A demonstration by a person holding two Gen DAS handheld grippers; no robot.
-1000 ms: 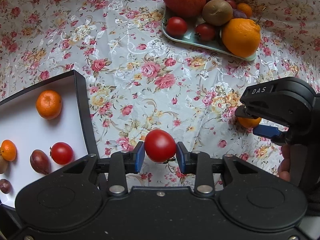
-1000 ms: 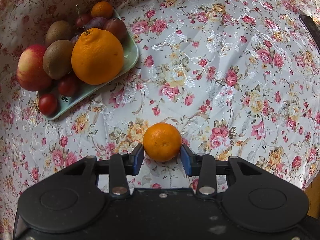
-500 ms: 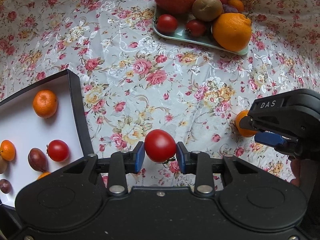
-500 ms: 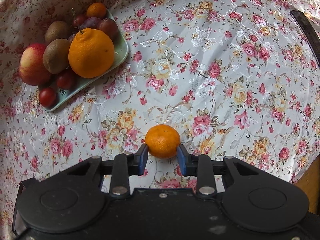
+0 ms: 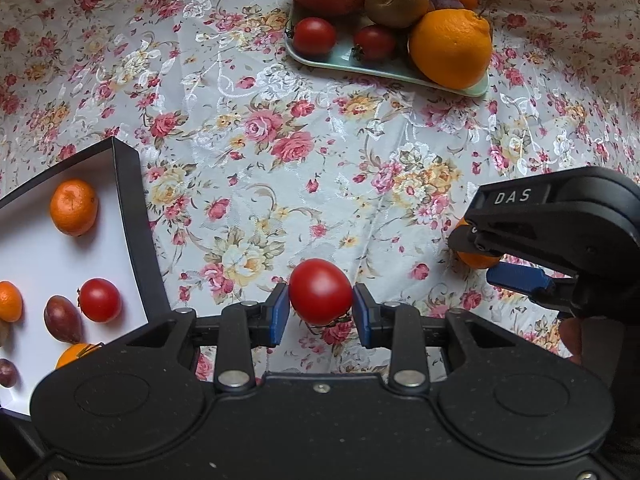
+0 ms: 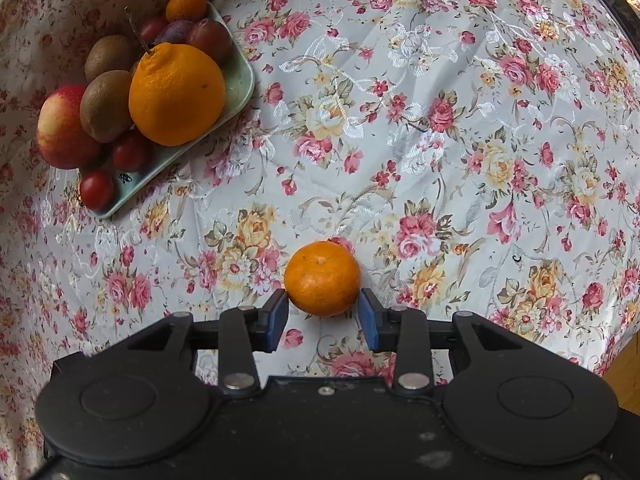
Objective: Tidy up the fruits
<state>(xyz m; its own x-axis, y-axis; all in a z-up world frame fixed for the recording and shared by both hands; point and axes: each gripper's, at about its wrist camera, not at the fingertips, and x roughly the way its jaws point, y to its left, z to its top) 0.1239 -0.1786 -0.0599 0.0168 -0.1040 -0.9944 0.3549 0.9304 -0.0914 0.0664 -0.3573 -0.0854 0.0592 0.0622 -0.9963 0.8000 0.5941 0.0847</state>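
Above the flowered tablecloth (image 5: 256,80), the left gripper (image 5: 320,306) is clamped on a small red tomato (image 5: 320,292) beside the white tray (image 5: 36,252); the right gripper (image 6: 322,312) pinches a mandarin (image 6: 322,278) at its widest sides. Both look light. The tomato's smooth, thin skin seems slippery and bruisable, so a gentle mid-body squeeze suits it, while the mandarin's dimpled peel should give slightly and hold well.

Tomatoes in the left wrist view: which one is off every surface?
The tomato clamped in the left gripper. One other lies in the white box; two sit on the green plate.
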